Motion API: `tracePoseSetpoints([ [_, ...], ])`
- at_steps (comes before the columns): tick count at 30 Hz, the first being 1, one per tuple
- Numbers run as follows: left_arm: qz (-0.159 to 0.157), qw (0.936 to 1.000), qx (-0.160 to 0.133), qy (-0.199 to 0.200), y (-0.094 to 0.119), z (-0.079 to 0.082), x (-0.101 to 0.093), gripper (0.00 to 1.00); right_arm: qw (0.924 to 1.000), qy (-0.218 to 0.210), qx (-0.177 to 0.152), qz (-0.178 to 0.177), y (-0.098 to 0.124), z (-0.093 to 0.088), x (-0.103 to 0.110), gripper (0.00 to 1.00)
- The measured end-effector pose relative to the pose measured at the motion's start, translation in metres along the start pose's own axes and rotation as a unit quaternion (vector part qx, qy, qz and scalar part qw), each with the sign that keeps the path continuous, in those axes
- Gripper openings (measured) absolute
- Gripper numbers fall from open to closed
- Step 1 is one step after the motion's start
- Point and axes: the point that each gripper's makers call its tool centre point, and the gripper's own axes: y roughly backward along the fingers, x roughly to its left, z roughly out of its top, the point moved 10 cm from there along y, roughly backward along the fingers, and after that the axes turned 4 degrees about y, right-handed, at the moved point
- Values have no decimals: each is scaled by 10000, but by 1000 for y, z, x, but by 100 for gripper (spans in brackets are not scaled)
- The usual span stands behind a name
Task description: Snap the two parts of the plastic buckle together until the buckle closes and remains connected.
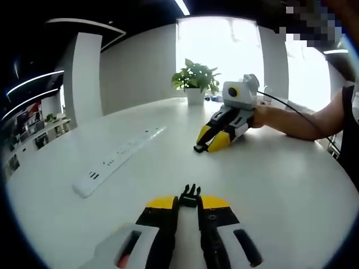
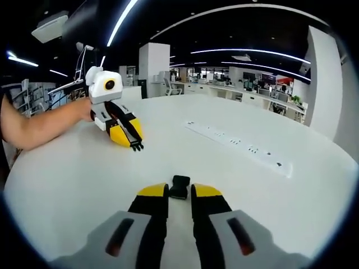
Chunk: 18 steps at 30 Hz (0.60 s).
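My left gripper has its jaws closed on the pronged buckle half; my right gripper pinches the socket half (two black pieces, well apart). Both rest low over the white counter. One power strip lies alongside; the left gripper view adds a potted plant.

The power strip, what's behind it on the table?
Behind the power strip, in the left gripper view, a potted plant stands near the white table's far edge by the bright window. Nothing covers that stretch.
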Motion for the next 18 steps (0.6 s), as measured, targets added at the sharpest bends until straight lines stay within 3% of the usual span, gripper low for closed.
tracePoseSetpoints([
  [18, -39, 10000, -25, -19, 0, 0, -1, 15, 10000, 16, -17, 8, 0, 0, 2, 13],
])
